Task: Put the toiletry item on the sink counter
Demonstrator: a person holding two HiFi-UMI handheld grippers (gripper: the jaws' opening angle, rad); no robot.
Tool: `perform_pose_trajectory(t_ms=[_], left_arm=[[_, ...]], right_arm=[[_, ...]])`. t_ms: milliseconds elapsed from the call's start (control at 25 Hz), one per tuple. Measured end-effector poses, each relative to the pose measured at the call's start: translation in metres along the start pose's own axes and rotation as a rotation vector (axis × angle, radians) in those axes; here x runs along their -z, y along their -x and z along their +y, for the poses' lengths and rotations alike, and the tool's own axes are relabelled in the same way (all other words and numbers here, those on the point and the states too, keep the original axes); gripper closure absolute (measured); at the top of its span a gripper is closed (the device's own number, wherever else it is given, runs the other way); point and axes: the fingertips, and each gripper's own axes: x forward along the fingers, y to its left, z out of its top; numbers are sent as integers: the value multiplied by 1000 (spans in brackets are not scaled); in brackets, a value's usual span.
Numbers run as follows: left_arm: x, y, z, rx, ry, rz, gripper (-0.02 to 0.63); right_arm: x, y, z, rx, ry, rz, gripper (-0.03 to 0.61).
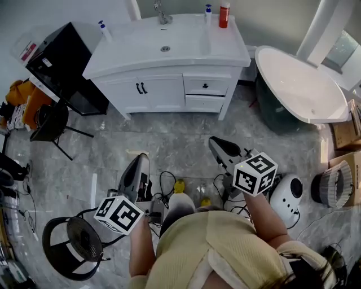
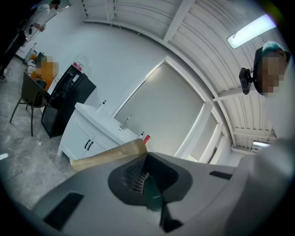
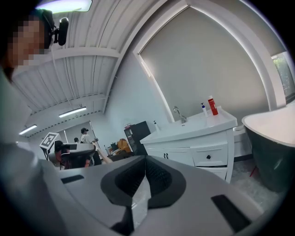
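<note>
The white sink counter (image 1: 186,45) stands ahead of me, with a faucet (image 1: 163,14) at its back edge. My left gripper (image 1: 141,159) is held low over the floor, well short of the counter. In the left gripper view the left gripper (image 2: 146,156) is shut on a flat tan toiletry item (image 2: 110,156), which sticks out to the left of the jaws. My right gripper (image 1: 218,144) hovers at about the same distance from the cabinet. In the right gripper view the right gripper (image 3: 145,161) is shut, with nothing between its pads.
A red bottle (image 1: 224,14) and a small pump bottle (image 1: 208,12) stand at the counter's back right, and another pump bottle (image 1: 104,29) at its left end. A white bathtub (image 1: 299,84) is to the right, a black cabinet (image 1: 62,62) and chair (image 1: 53,121) to the left. Cables and a white round device (image 1: 287,197) lie near my feet.
</note>
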Motion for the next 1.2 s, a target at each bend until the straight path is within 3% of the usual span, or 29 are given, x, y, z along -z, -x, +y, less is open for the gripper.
perform_pose_trajectory(t_ms=[480,1200], left_arm=[[3,-1,14,-27,42,5,578],[-57,-46,88,-32,76,0,578]], right_arm=[[8,-9,-5,5,-31,31,551],[-32,-122,-1,-18,8,60,551]])
